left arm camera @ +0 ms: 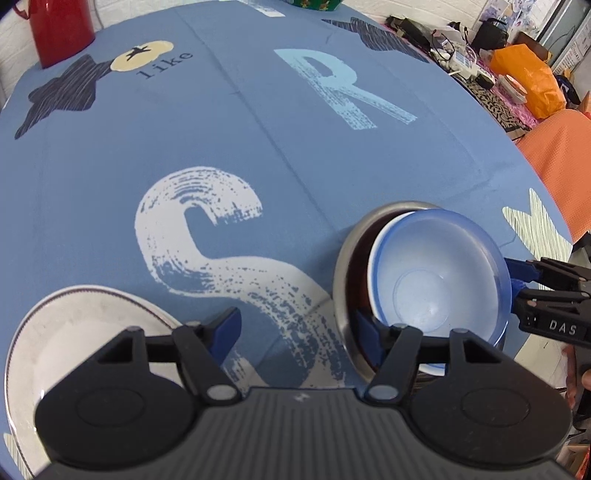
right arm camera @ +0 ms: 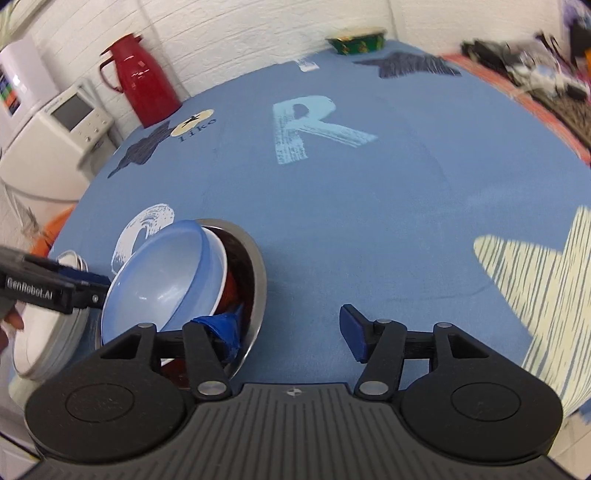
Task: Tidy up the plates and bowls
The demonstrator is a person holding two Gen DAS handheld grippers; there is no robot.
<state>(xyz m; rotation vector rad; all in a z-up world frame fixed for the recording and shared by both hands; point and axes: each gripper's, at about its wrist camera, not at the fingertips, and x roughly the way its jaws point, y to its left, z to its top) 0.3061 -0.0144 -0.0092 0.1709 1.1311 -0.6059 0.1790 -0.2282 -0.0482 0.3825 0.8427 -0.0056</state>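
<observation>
A pale blue bowl (left arm camera: 436, 273) (right arm camera: 166, 280) leans tilted inside a steel bowl (left arm camera: 345, 258) (right arm camera: 258, 280), and something red (right arm camera: 229, 291) shows beneath it. My left gripper (left arm camera: 295, 332) (right arm camera: 96, 291) is open. Its right finger reaches inside the steel rim beside the blue bowl, and its left finger hangs over a white plate (left arm camera: 74, 332) (right arm camera: 40, 343). My right gripper (right arm camera: 288, 332) (left arm camera: 517, 277) is open too, with its left finger (right arm camera: 225, 332) down in the steel bowl under the blue bowl's edge.
A blue printed tablecloth (left arm camera: 258, 147) covers the table. A red jug (left arm camera: 59, 29) (right arm camera: 144, 85) and a green bowl (right arm camera: 356, 42) stand at the far edge. Beyond the right edge lie clutter (left arm camera: 461, 55) and orange cloth (left arm camera: 554, 155). A white appliance (right arm camera: 66, 118) stands to the left.
</observation>
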